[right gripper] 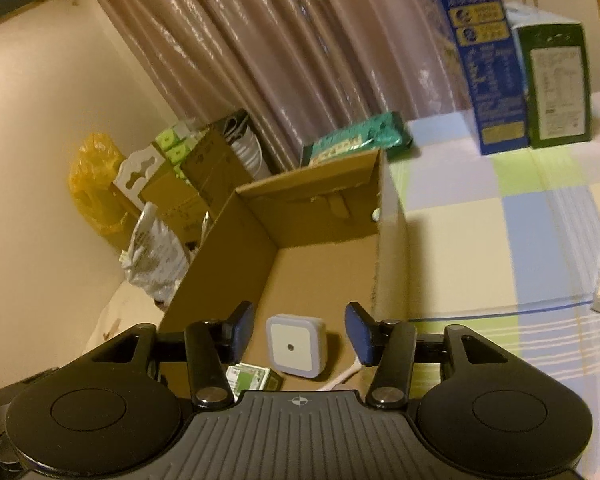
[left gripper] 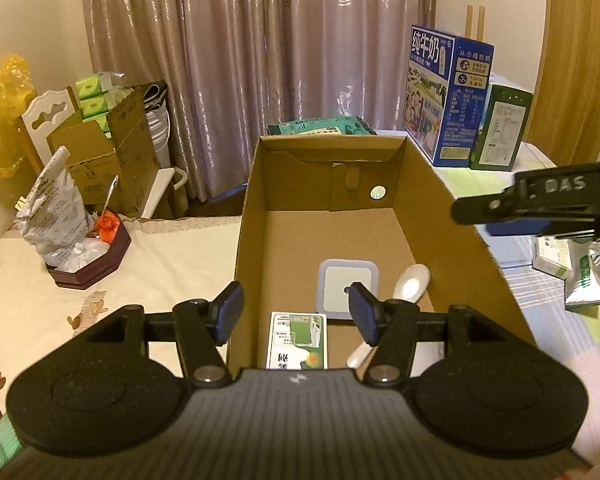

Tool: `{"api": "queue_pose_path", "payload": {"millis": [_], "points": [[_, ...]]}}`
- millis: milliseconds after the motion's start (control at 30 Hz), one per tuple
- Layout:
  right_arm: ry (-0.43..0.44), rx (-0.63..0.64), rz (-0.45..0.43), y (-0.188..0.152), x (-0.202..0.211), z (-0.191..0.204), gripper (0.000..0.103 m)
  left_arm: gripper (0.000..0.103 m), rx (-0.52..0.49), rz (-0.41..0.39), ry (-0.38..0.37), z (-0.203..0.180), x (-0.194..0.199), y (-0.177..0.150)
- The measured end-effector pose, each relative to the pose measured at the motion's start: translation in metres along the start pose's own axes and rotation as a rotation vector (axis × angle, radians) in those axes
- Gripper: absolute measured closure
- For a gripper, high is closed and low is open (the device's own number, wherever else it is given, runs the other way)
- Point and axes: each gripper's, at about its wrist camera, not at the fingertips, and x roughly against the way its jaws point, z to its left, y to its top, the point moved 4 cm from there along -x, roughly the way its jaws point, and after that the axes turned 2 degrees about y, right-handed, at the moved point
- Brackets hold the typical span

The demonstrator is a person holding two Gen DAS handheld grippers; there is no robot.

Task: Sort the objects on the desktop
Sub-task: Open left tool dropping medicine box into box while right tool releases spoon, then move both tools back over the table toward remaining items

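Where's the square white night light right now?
The square white night light lies flat on the floor of the open cardboard box, between the white spoon and the green-and-white packet.

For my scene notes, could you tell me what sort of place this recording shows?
Probably a room in a home: floor-length curtains behind, a cloth-covered table holding a milk carton, and a cardboard box collecting small household items.

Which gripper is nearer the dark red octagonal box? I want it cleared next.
Left. The left gripper hovers over the cardboard box's left wall, beside the dark red octagonal box; the right gripper comes in over the opposite wall.
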Motion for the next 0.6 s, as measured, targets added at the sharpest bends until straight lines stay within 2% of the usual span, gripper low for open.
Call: {"api": "queue_pose_path", "payload": {"millis": [200, 433, 533, 600], "points": [[-0.012, -0.045, -0.055, -0.014, 0.057, -0.018, 0.029, 0.038, 0.010, -0.014, 0.003, -0.015, 0.034, -0.005], [-0.073, -0.094, -0.048, -0.046, 0.116, -0.057, 0.021, 0.026, 0.016, -0.037, -0.017, -0.049, 0.069, -0.010], [-0.113, -0.100, -0.052, -0.055, 0.144, -0.075, 0.013, 0.019, 0.007, -0.051, -0.037, -0.070, 0.081, -0.011], [-0.142, -0.095, -0.065, -0.059, 0.163, -0.086, 0.003, 0.015, -0.005, -0.057, -0.052, -0.086, 0.086, -0.011]]}}
